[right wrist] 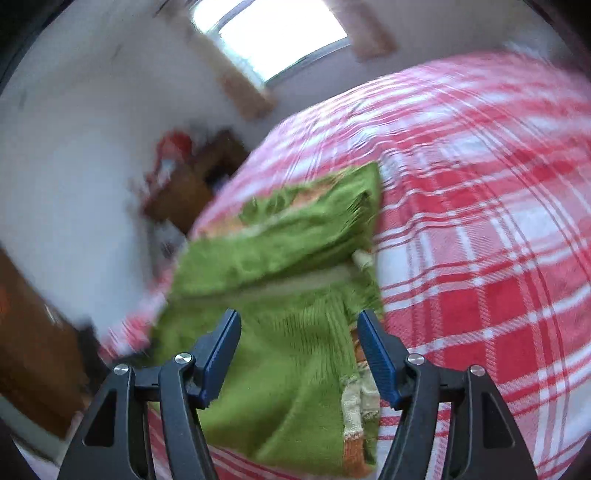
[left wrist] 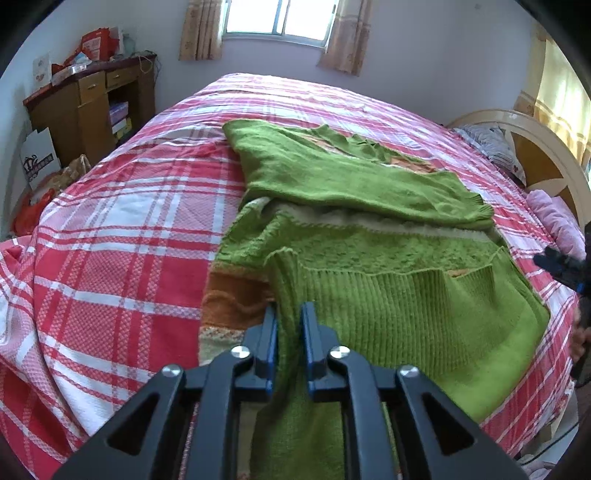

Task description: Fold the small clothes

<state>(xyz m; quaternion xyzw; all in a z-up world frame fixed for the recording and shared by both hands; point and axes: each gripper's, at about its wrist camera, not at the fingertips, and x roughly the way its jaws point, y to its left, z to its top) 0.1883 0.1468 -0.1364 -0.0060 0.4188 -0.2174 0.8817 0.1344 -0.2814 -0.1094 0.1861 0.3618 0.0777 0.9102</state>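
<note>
A fold of the sweater point(left wrist: 369, 266) is being pinched in the left tool point(left wrist: 289, 314), jaws nearly together. The right tool point(right wrist: 299, 325) is being held apart, empty, above the hem. The pinch is best being kept firm while edges are being aligned. The sweater is lying on a plaid bed point(left wrist: 129, 221); a cabinet point(left wrist: 92, 103) and window point(left wrist: 280, 18) are seen beyond.

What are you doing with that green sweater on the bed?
A person is folding a green sweater on the red checked bedspread, using a handheld gripper in each hand. The left gripper is pinching a fold of the sweater near its ribbed edge. The right gripper is open above the sweater, holding nothing. One part is already folded over.
</note>
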